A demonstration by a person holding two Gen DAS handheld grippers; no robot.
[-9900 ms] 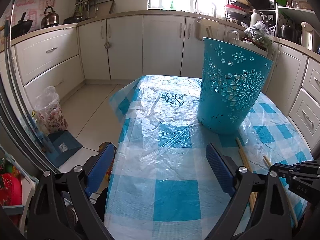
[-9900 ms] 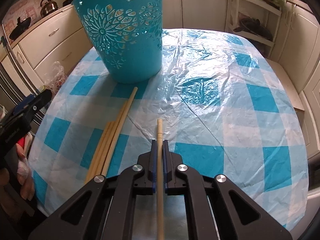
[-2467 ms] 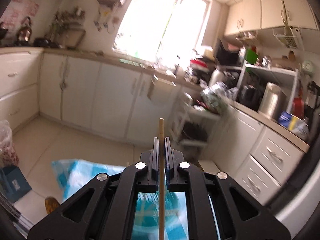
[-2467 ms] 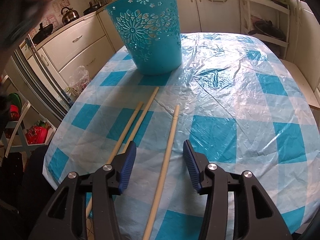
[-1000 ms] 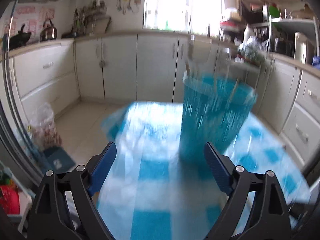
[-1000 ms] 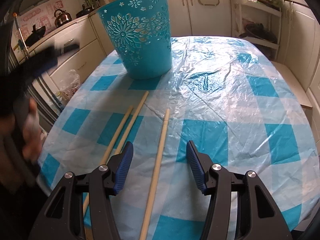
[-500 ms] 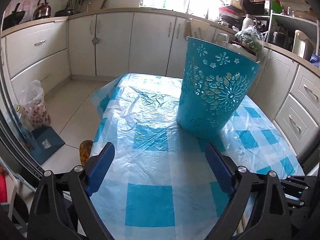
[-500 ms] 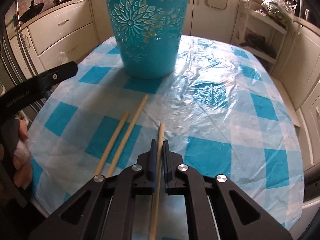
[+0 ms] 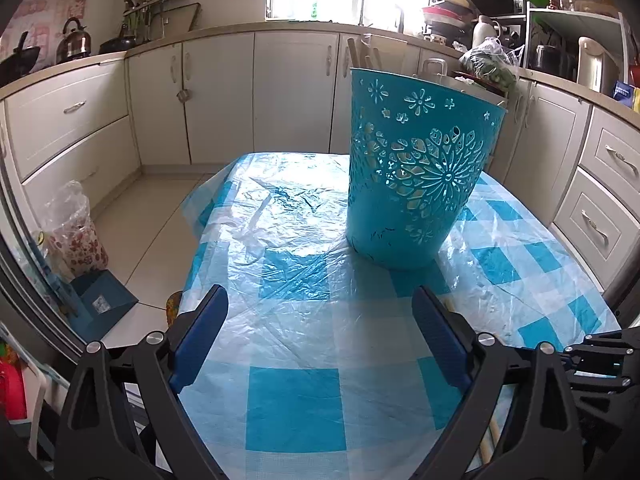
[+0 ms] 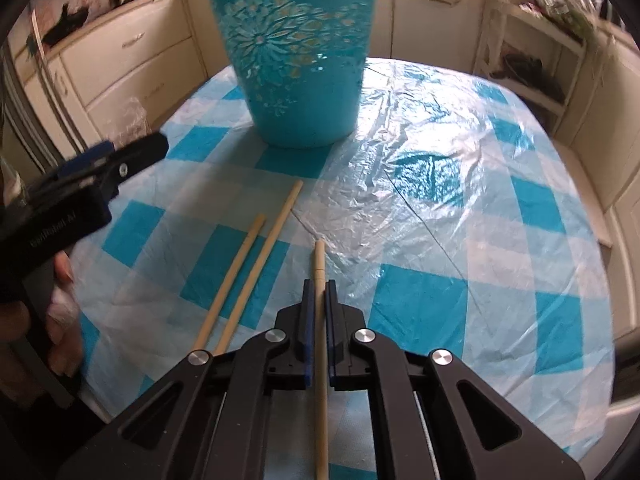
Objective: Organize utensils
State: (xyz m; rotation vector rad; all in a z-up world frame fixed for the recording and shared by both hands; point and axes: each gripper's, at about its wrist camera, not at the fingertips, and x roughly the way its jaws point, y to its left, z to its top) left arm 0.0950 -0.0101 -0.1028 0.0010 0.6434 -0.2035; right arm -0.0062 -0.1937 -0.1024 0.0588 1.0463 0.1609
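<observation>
Checked tablecloth [image 10: 540, 200], right hand-held gripper [image 10: 319, 312] clamping chopstick [image 10: 320, 276]

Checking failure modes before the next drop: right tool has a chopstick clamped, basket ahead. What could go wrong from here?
1. The right tool grips the chopstick near its far end, leaving a long tail behind; it could pivot or slip when lifted.
2. The teal basket has cut-out walls; a tip might catch or poke through.
3. Two loose chopsticks lie close beside the held one and could get knocked. The left tool is open and empty.
</observation>
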